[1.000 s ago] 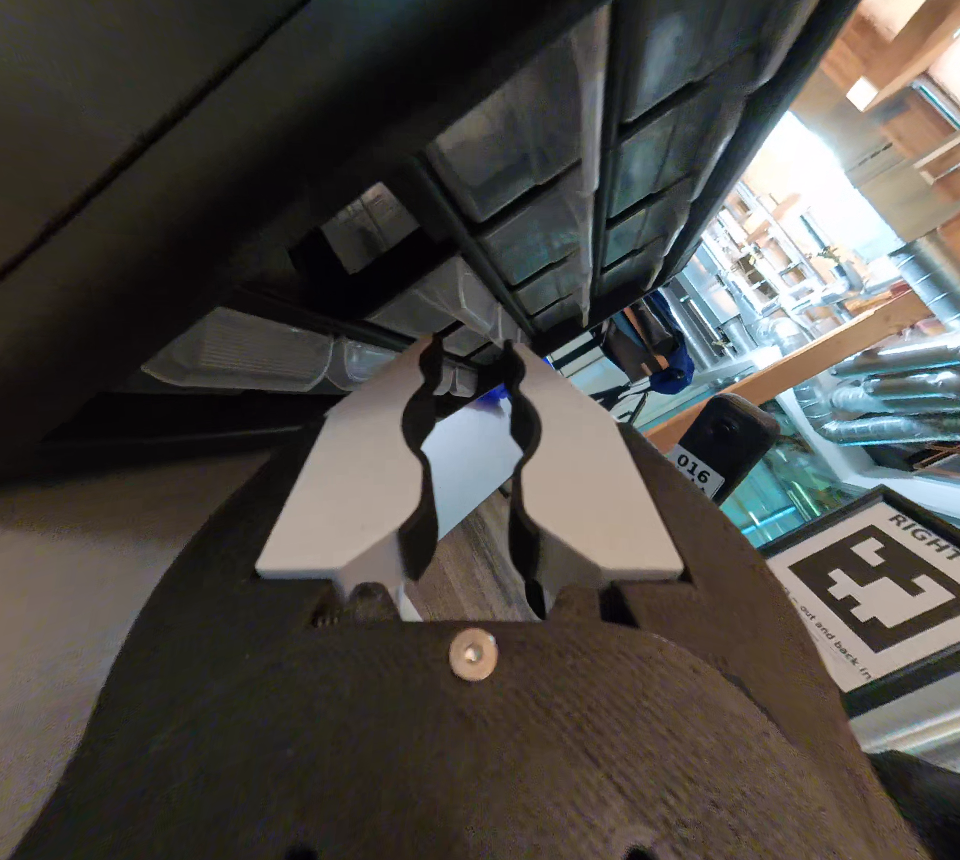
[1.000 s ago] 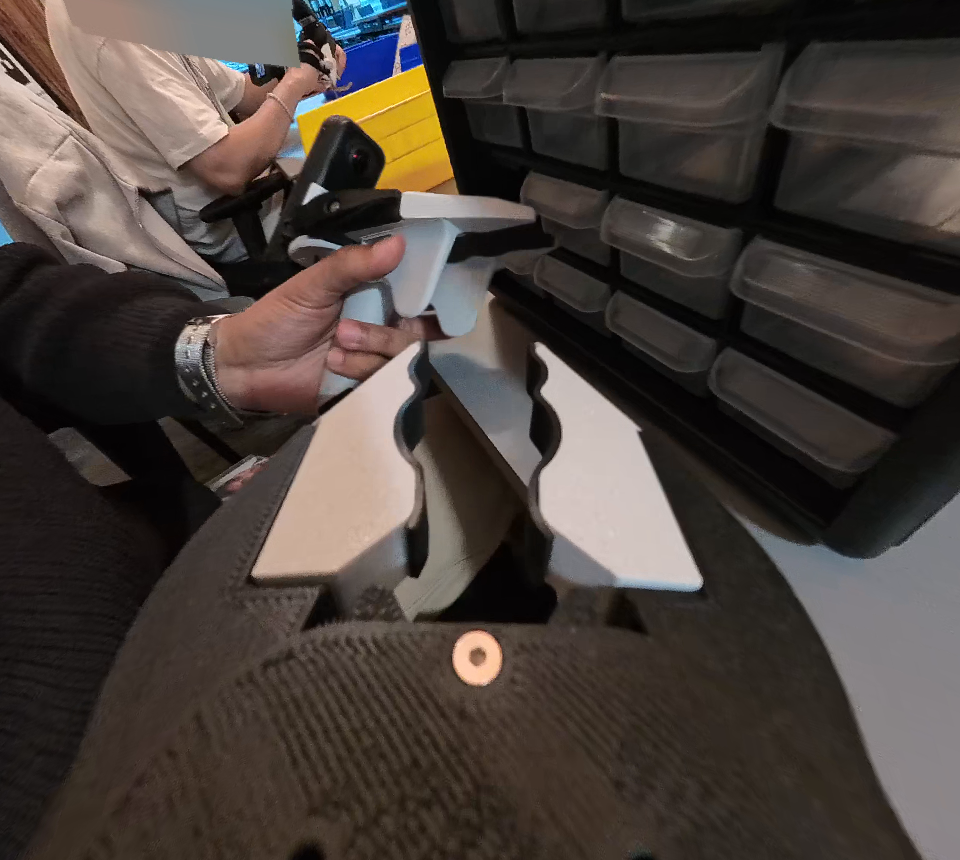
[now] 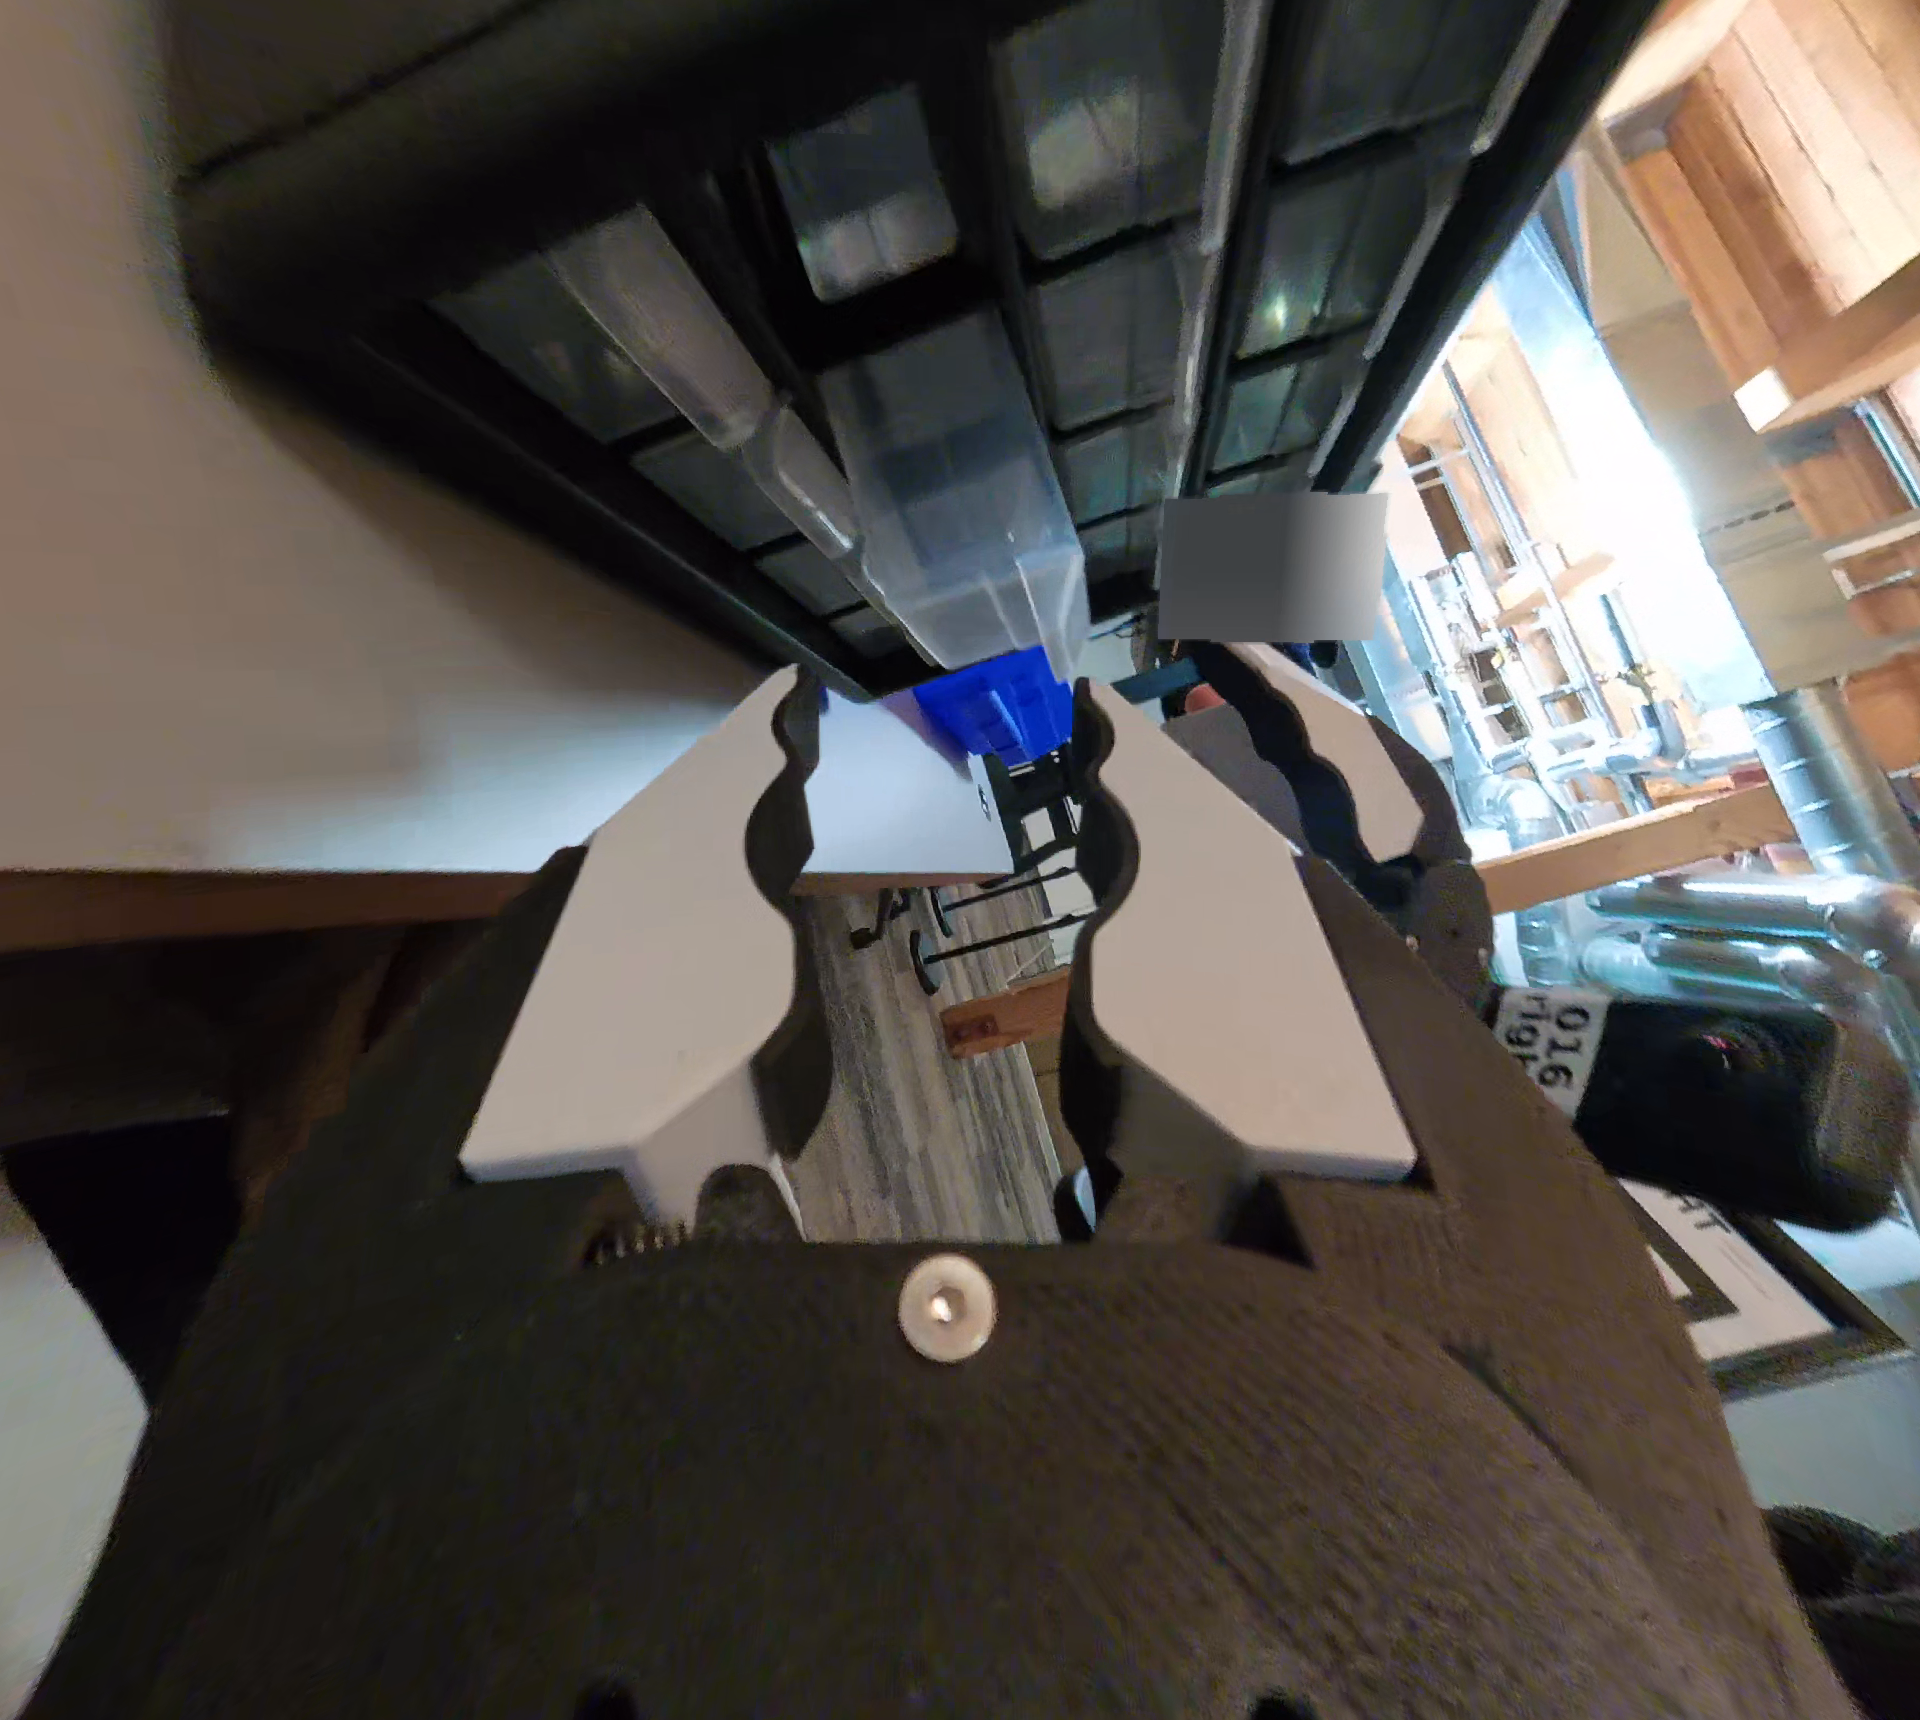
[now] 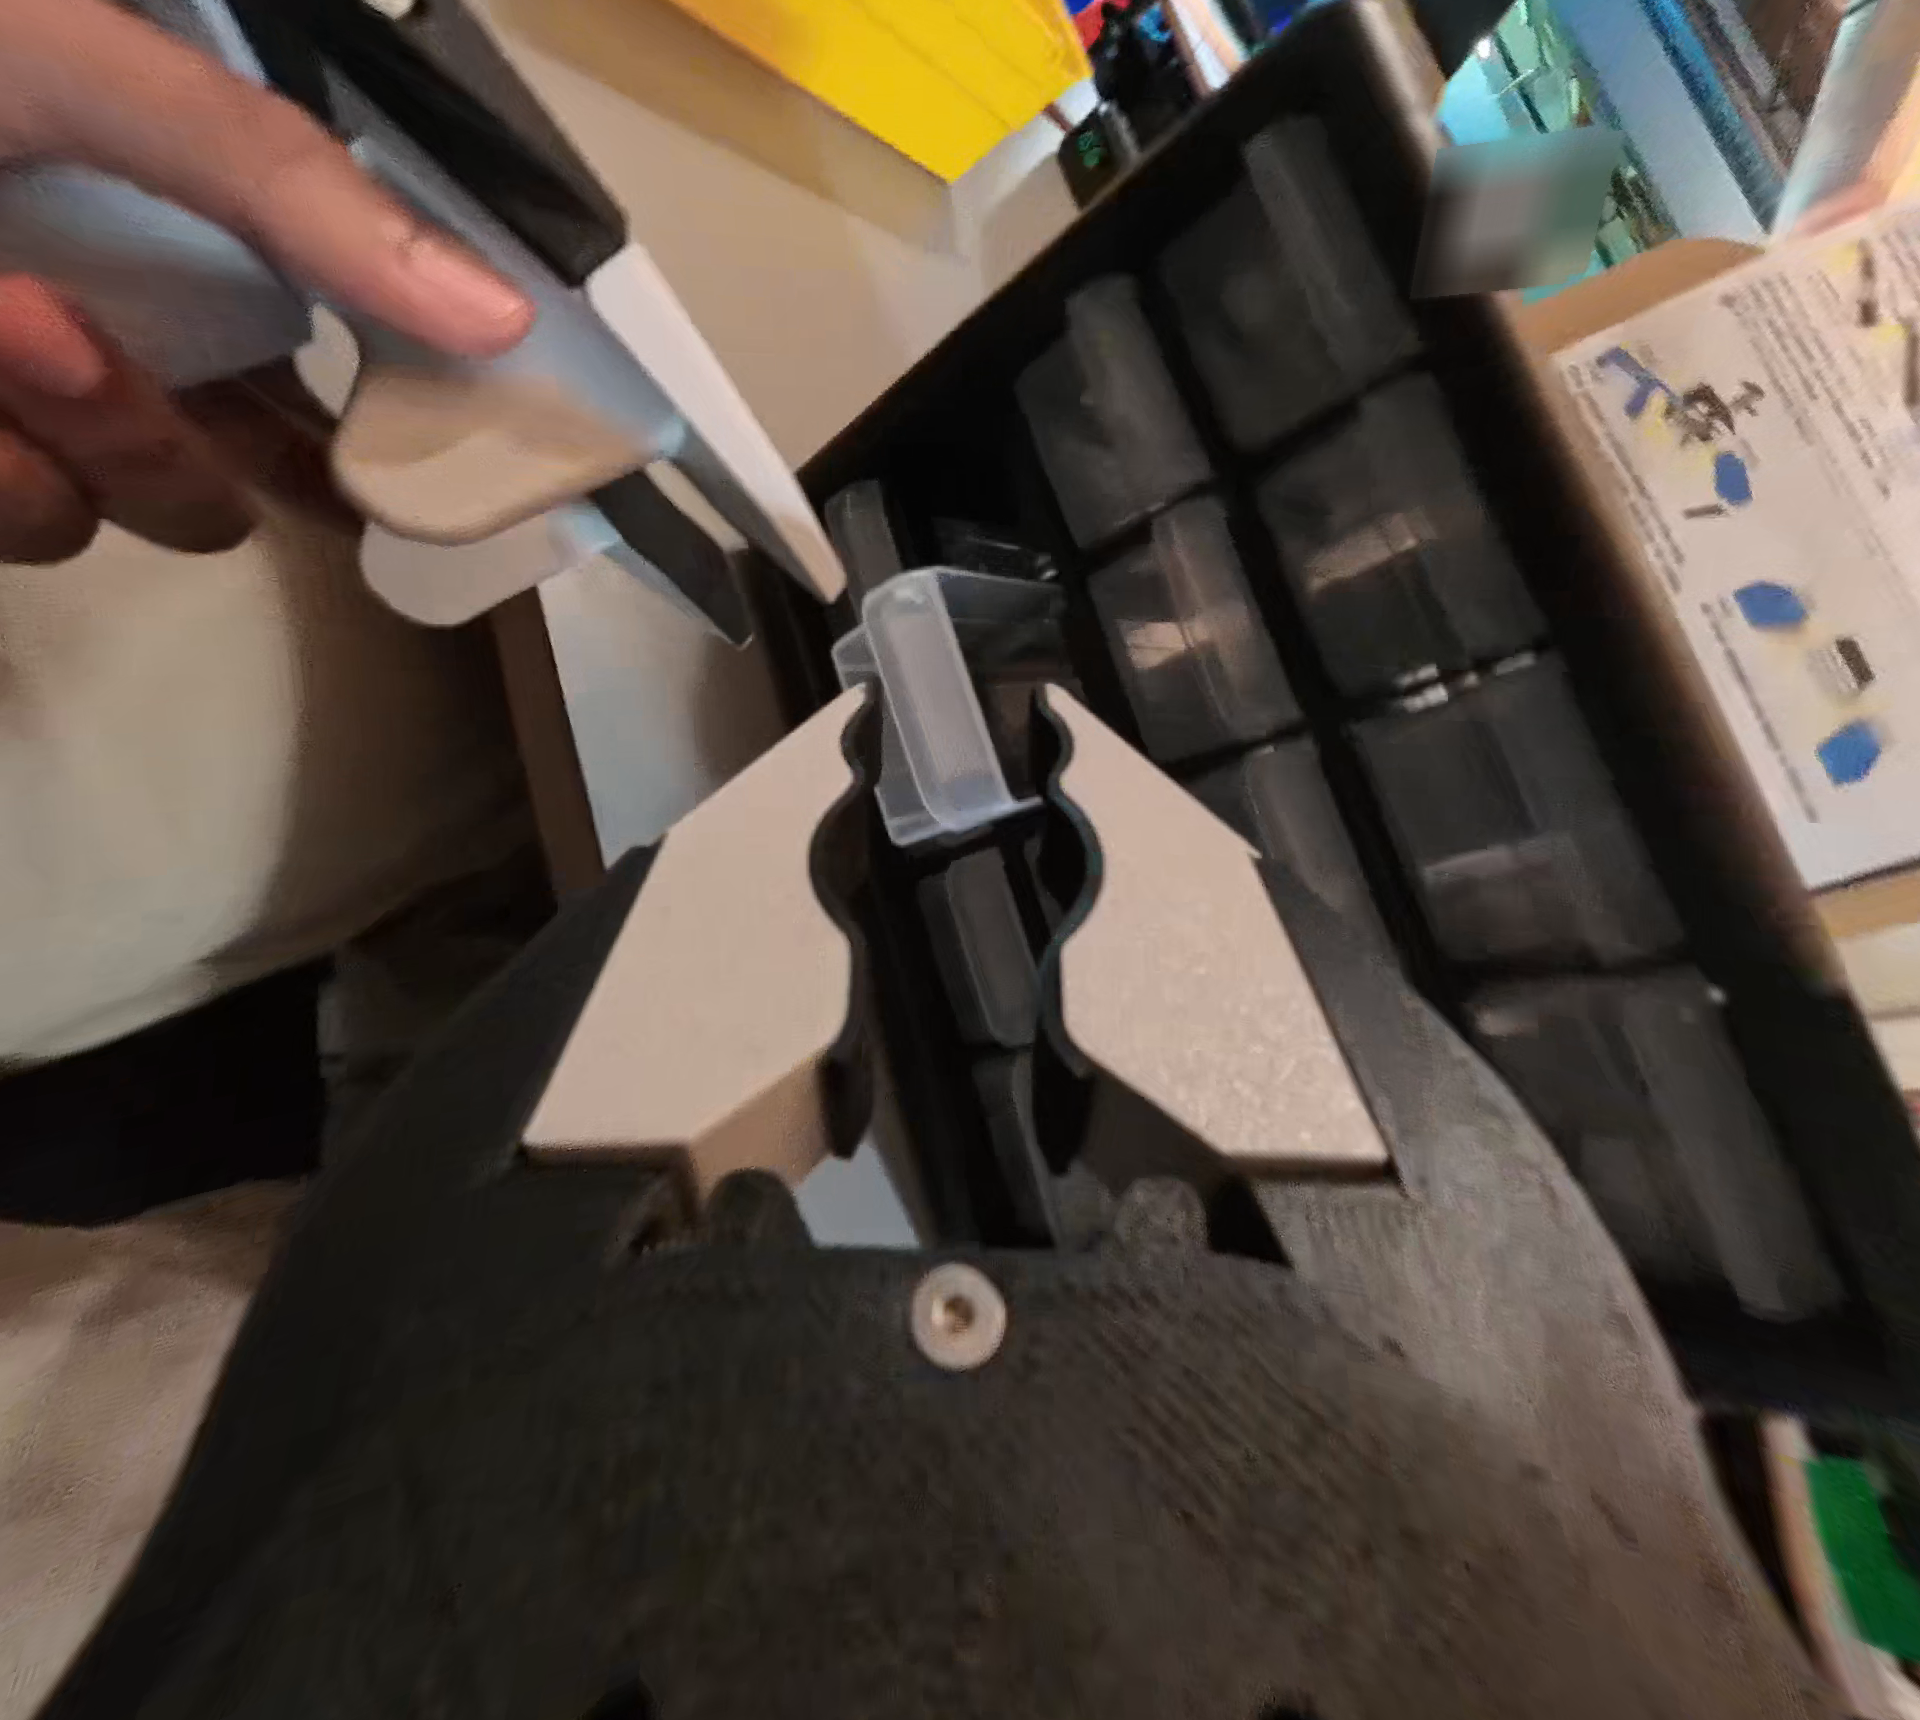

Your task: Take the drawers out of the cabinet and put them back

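Clear plastic drawer (image 4: 940, 714) jutting from black cabinet (image 4: 1382, 527), wavy-edged right tool (image 4: 951, 761) apart.

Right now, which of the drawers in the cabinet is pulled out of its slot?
The clear drawer just ahead of the right tongs sticks out from the black cabinet, near its edge column. The other drawers sit flush.
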`<control>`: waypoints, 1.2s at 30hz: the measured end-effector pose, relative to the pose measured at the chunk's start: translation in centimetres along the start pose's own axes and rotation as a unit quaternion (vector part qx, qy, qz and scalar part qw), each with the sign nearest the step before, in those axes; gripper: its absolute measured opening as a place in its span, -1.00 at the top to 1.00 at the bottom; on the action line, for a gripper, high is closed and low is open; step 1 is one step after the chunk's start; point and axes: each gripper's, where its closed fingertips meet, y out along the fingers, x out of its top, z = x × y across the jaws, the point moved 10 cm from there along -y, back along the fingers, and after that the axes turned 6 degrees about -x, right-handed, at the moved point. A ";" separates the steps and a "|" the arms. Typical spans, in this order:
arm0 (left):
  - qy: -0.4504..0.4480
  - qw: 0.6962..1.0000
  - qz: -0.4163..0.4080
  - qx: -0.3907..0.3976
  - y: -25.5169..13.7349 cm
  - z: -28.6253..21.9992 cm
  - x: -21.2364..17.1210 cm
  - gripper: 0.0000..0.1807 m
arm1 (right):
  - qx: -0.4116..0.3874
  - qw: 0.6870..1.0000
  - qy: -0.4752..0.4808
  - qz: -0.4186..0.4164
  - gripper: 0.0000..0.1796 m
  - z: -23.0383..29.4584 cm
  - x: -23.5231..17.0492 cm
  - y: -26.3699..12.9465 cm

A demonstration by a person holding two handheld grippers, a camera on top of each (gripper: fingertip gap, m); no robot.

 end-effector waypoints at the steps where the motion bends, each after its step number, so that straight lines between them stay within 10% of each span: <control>1: 0.002 1.000 -0.004 0.004 0.0 0.2 0.4 0.48 | 0.004 1.000 -0.019 0.010 0.71 0.2 0.2 0.7; 19: 0.275 0.957 -0.062 -0.071 -1.1 -4.4 5.2 0.53 | 0.039 0.989 -0.117 0.077 0.81 2.3 2.5 -1.0; 36: 0.258 0.961 -0.048 -0.082 -0.9 -3.9 4.9 0.56 | 0.066 0.992 -0.101 0.045 0.81 2.8 2.2 -3.0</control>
